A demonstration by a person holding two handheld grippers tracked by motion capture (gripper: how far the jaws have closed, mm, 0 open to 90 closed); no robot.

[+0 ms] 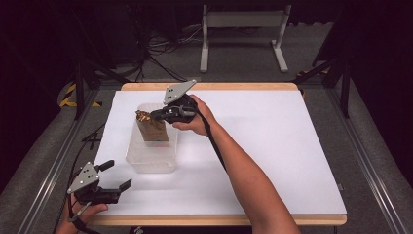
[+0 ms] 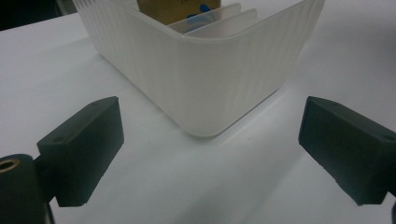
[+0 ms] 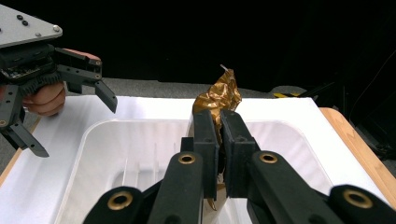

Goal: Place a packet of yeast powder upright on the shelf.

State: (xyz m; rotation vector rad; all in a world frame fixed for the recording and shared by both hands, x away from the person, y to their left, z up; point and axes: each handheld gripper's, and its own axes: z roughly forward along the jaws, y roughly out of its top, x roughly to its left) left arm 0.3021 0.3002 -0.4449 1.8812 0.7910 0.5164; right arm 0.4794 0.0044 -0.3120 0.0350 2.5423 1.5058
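A brown paper bag [image 1: 154,129] with a crumpled gold top [image 3: 218,96] stands inside a translucent white bin [image 1: 152,157] on the white table. My right gripper [image 1: 157,115] is shut on the bag's gold top, its jaws pinching it from the right [image 3: 218,135]. The bag's brown side [image 2: 175,9] peeks over the bin's wall [image 2: 201,79] in the left gripper view. My left gripper [image 1: 119,174] is open near the table's front left corner, aimed at the bin's near corner, with nothing between its fingers [image 2: 208,154]. It also appears at the left of the right gripper view [image 3: 65,121].
The white table top [image 1: 272,141] stretches wide to the right of the bin. Thin dividers [image 2: 219,21] stand inside the bin. Beyond the table are a grey floor, cables and a white stand [image 1: 243,29].
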